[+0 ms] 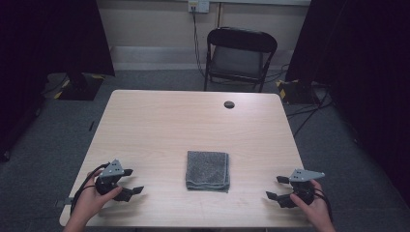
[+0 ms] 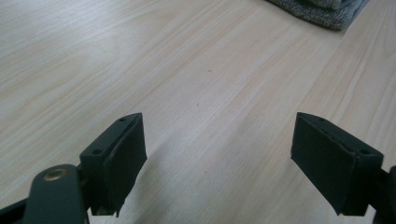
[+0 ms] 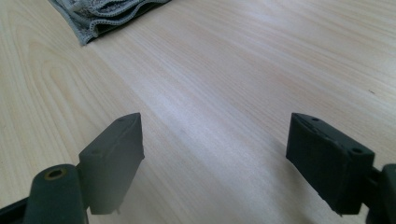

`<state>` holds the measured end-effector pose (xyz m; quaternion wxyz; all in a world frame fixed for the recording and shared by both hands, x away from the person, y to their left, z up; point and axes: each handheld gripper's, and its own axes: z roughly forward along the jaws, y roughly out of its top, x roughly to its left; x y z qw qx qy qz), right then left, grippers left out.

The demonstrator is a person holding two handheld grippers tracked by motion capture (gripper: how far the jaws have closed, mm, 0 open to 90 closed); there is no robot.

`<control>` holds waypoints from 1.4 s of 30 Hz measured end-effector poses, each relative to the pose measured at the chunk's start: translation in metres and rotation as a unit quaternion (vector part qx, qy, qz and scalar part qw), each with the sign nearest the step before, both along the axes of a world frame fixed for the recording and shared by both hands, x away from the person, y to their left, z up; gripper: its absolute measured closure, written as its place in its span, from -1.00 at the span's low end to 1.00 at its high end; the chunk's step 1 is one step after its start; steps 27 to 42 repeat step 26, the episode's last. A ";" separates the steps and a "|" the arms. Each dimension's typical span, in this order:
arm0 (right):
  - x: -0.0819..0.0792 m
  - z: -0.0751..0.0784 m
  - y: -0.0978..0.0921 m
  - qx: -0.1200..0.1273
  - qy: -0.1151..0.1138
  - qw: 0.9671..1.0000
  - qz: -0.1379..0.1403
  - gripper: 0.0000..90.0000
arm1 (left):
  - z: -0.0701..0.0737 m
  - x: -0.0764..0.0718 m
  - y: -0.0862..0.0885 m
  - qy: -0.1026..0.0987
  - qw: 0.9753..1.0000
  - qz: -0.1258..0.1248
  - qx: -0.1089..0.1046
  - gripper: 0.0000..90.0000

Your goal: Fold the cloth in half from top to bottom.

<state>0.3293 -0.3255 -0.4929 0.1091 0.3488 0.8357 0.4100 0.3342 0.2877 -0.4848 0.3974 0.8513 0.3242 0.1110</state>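
Note:
A folded grey cloth [image 1: 208, 170] lies flat near the front middle of the light wooden table [image 1: 193, 121]. My left gripper [image 1: 134, 181] rests low at the front left, held by a hand, its jaws wide apart and pointing toward the cloth. My right gripper [image 1: 275, 187] sits at the front right, also open and facing the cloth. In the left gripper view the left gripper [image 2: 219, 158] holds nothing, and a corner of the cloth [image 2: 322, 10] lies ahead at upper right. In the right gripper view the right gripper [image 3: 215, 158] is empty, with the cloth's layered edge [image 3: 100, 16] at upper left.
A round dark cable hole [image 1: 229, 104] sits near the table's far edge. A black folding chair [image 1: 239, 55] stands behind the table. Black stands and cables [image 1: 300, 94] lie on the grey carpet at both far sides.

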 end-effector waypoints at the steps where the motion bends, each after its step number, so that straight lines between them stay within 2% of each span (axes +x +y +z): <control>1: 0.000 0.000 -0.001 -0.001 0.000 1.000 -0.001 -0.58 | -0.001 0.000 0.001 0.001 1.000 0.001 -0.001 -0.61; 3: 0.000 0.000 -0.002 0.001 0.000 1.000 -0.003 -0.58 | -0.001 -0.001 0.004 -0.003 1.000 0.004 0.009 -0.61; 12: -0.001 -0.001 -0.008 -0.002 -0.003 1.000 -0.014 -0.59 | -0.001 -0.002 0.011 -0.007 1.000 0.008 0.005 -0.61; 21: -0.001 -0.005 -0.012 -0.020 -0.007 1.000 -0.022 -0.59 | -0.008 -0.003 0.019 -0.010 1.000 0.009 0.017 -0.61; 26: -0.001 -0.006 -0.009 -0.032 -0.012 0.999 -0.018 -0.61 | -0.007 -0.003 0.019 -0.012 1.000 0.010 0.019 -0.61; 42: -0.001 -0.006 -0.009 -0.032 -0.012 0.999 -0.018 -0.61 | -0.007 -0.003 0.019 -0.012 1.000 0.010 0.019 -0.61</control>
